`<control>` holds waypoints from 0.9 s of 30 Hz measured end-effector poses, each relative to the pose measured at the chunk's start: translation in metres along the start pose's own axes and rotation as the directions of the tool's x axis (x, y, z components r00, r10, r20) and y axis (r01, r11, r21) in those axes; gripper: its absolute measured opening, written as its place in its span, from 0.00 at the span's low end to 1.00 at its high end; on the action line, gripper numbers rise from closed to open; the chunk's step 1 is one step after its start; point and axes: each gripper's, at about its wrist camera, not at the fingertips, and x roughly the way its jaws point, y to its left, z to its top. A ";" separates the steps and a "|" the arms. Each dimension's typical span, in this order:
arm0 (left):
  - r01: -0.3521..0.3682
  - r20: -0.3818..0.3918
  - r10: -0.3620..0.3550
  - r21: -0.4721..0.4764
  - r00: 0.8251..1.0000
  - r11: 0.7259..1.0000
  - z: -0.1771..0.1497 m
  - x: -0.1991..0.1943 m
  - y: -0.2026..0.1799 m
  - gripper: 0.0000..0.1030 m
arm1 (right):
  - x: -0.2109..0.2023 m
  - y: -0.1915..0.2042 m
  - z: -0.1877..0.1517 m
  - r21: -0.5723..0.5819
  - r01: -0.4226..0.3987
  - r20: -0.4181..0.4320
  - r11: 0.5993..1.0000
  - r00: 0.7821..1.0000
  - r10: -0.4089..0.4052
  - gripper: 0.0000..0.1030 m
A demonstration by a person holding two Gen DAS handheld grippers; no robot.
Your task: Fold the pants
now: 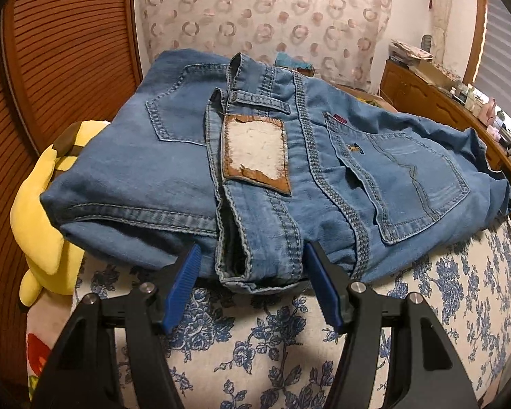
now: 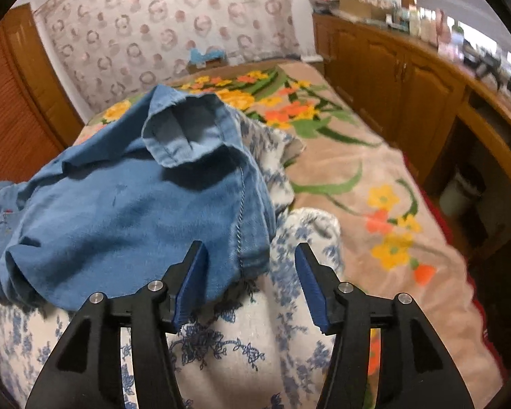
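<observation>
Blue denim pants (image 1: pixel 272 156) lie folded in a bundle on a white quilt with blue flowers (image 1: pixel 255 341). The waistband with a worn brown-and-white patch (image 1: pixel 255 153) faces up. My left gripper (image 1: pixel 252 266) is open, its blue pads on either side of the waistband's near end, touching nothing I can be sure of. In the right wrist view the pants' leg end (image 2: pixel 136 204) lies rumpled, with an open hem (image 2: pixel 187 136) turned up. My right gripper (image 2: pixel 248 266) is open, its pads straddling the near edge of the denim.
A yellow plush toy (image 1: pixel 44 211) lies left of the pants. A flowered blanket (image 2: pixel 374 187) covers the bed to the right. A wooden cabinet (image 2: pixel 408 78) with clutter on top runs along the right side. A slatted wooden door (image 1: pixel 68 51) stands at the left.
</observation>
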 end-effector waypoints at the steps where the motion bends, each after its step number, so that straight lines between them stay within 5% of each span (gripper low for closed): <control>1: 0.001 -0.001 -0.001 0.000 1.000 1.000 0.000 0.000 0.000 0.61 | 0.001 -0.001 -0.001 0.011 -0.004 -0.007 1.000 1.000 0.004 0.55; 7: 0.000 -0.002 0.000 0.001 1.000 1.000 0.001 0.001 -0.001 0.61 | 0.004 -0.004 -0.003 0.054 -0.035 -0.015 0.998 0.999 0.036 0.50; 12: 0.001 -0.002 -0.001 0.000 1.000 1.000 0.001 0.001 -0.001 0.61 | -0.002 0.018 -0.002 -0.010 -0.031 0.012 0.999 0.999 0.031 0.16; 14: 0.001 -0.002 -0.001 0.001 1.000 1.000 0.001 0.000 -0.002 0.61 | -0.007 0.026 -0.002 -0.051 -0.006 0.040 0.999 0.999 0.008 0.11; 19: 0.018 0.043 -0.019 0.020 0.999 1.000 0.002 -0.006 -0.005 0.61 | -0.026 0.040 0.004 -0.121 0.007 0.136 0.993 0.991 0.010 0.07; 27: 0.058 0.053 -0.059 0.018 0.997 0.998 0.010 0.001 0.001 0.44 | -0.055 0.054 0.027 -0.175 -0.018 0.229 0.984 0.972 0.058 0.07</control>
